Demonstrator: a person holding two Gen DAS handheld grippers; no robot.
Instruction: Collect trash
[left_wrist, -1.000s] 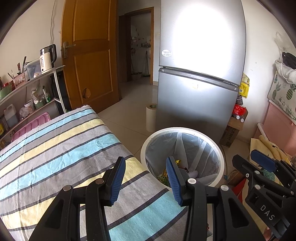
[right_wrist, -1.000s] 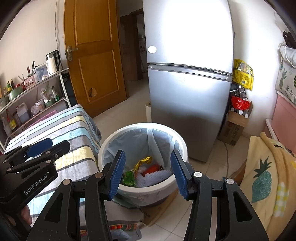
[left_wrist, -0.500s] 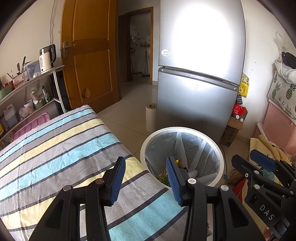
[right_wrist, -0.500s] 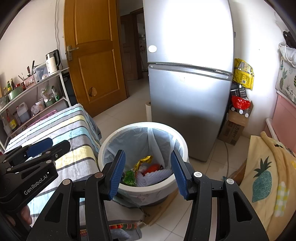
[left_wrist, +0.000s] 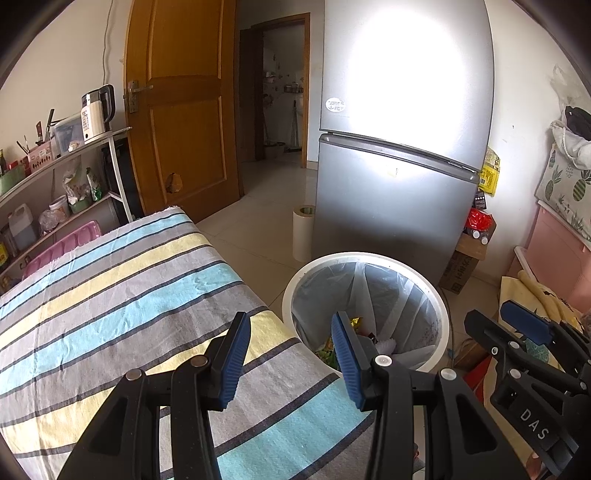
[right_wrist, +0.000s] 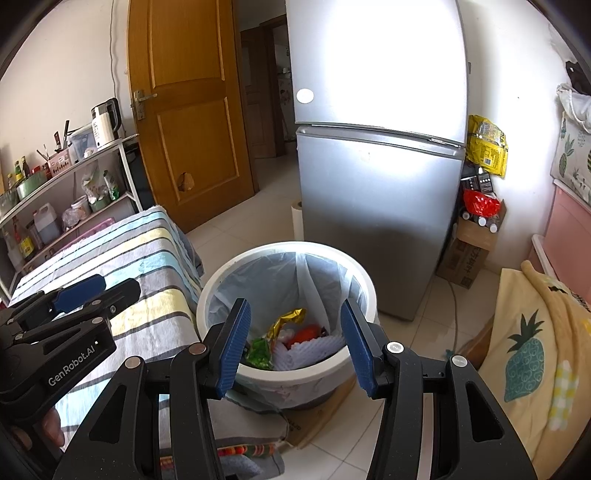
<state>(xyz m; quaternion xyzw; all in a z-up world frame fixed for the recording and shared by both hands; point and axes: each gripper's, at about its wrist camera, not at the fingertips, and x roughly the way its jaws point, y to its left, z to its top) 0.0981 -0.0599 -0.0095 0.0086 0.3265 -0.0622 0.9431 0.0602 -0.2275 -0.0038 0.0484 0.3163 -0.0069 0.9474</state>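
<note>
Where striped cloth ends, bin fronts fridge.

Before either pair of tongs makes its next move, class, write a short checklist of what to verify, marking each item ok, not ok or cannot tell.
1. Left tongs open and empty: ok.
2. Right tongs open and empty: ok.
3. White bin upright with its liner bag in place: ok.
4. Room left in the bin above the wrappers: ok.
5. Striped cloth shows no trash in either view: ok.
6. Trash elsewhere in the room, outside both views: cannot tell.
</note>
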